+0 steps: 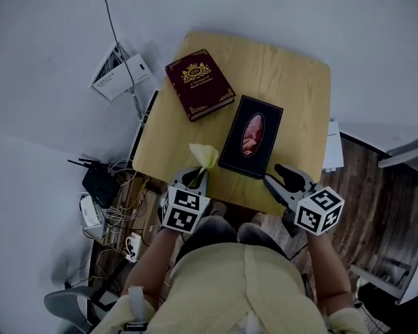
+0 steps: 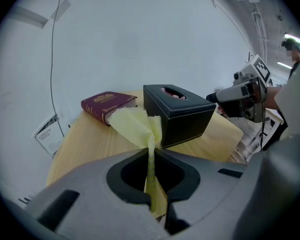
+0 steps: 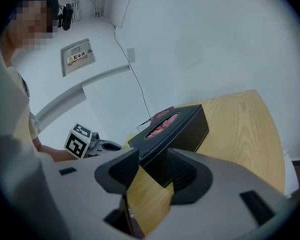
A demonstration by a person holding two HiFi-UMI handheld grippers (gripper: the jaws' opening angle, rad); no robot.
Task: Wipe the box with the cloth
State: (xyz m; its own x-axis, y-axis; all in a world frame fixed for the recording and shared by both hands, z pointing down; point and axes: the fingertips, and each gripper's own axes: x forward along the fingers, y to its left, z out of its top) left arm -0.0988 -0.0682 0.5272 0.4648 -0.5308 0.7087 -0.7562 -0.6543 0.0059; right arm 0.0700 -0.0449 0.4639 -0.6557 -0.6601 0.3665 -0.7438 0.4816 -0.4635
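Left gripper view, cloth point(image 2: 135, 126) hides box point(image 2: 182, 116) corner

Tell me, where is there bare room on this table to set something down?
Widest bare wood: right of the black box, out to the table edge. Smaller patch: between red book and yellow cloth. Crowded: the near edge, with left gripper and right gripper.

Wooden table point(image 1: 292, 89) — 1 box point(image 1: 251, 136), 1 book point(image 1: 199, 83)

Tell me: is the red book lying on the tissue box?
No, the red book lies on the table, apart from the tissue box.
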